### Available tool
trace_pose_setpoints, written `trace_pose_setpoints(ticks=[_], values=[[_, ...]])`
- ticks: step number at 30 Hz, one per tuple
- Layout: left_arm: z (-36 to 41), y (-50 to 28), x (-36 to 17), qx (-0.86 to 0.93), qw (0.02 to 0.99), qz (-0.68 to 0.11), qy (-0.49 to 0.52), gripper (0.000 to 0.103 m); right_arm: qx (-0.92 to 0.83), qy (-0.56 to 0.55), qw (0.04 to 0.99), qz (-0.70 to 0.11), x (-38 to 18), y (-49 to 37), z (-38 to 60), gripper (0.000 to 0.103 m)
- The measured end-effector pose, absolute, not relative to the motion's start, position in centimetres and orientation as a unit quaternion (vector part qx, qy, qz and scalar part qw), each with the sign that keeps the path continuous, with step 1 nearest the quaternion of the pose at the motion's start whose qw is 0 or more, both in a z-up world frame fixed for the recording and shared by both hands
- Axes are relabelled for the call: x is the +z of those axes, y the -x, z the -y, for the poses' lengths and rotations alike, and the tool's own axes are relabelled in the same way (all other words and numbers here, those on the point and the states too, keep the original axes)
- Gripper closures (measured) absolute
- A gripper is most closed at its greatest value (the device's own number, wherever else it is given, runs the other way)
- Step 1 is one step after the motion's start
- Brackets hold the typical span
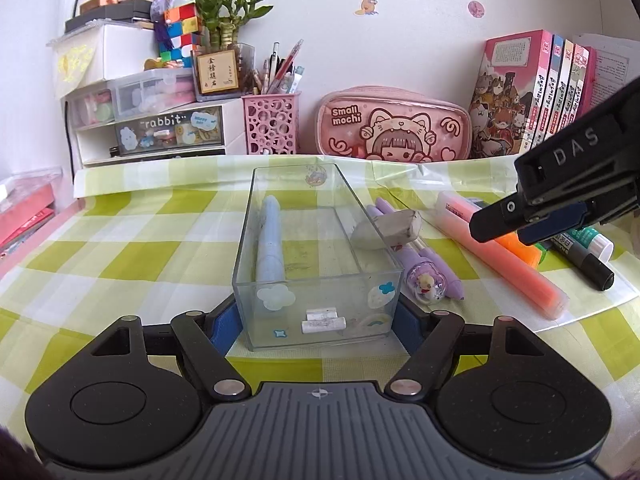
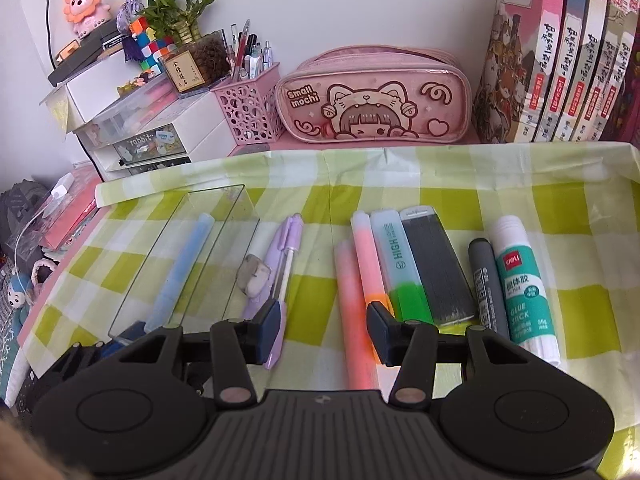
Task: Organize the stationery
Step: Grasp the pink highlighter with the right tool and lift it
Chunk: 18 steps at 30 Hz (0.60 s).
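My left gripper [image 1: 316, 330] is shut on the near end of a clear plastic box [image 1: 320, 184], one pad on each side wall. Inside lie a blue pen [image 1: 270, 240] and small white pieces [image 1: 322, 322]. A grey eraser [image 1: 386, 230] rests on purple pens [image 1: 432, 272] just right of the box. My right gripper [image 2: 327, 330] hovers open over the cloth. A pink highlighter [image 2: 352, 300] lies below the gap between its jaws, untouched. Further right lie an orange highlighter [image 2: 370, 256], a green highlighter [image 2: 400, 264], a flat grey case [image 2: 436, 268], a grey marker [image 2: 488, 280] and a glue stick [image 2: 520, 280].
A green checked cloth [image 2: 560, 208] covers the desk. Along the back wall stand a pink pencil case [image 2: 376, 100], a pink pen holder [image 2: 250, 108], a row of books [image 2: 560, 60] and a white drawer unit [image 1: 152, 132] with a plant [image 1: 224, 12] on it.
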<state>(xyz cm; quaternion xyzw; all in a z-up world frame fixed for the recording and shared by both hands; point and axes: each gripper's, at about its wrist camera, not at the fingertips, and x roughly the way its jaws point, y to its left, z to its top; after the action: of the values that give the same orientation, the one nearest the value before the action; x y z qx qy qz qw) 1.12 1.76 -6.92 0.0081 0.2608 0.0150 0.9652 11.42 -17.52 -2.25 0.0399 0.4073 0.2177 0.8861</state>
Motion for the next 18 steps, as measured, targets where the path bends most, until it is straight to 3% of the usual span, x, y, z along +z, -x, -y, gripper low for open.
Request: trace_pose_setpoints(ticks=[3, 13, 18], values=[[-1.8, -1.2, -6.9, 0.015, 0.965, -0.261, -0.008, 0.028, 0.222, -0.032, 0.886, -0.406, -2.7, -10.9, 17.3, 0.054], [-1.7, -1.2, -6.9, 0.015, 0.965, -0.261, -0.008, 0.029, 0.2, -0.001, 0.891, -0.408, -4.6, -11.2, 16.9, 0.082], [-1.7, -1.2, -6.9, 0.015, 0.965, -0.261, -0.008, 0.029, 0.197, 0.007, 0.887, -0.417, -4.4, -11.1, 16.5, 0.082]])
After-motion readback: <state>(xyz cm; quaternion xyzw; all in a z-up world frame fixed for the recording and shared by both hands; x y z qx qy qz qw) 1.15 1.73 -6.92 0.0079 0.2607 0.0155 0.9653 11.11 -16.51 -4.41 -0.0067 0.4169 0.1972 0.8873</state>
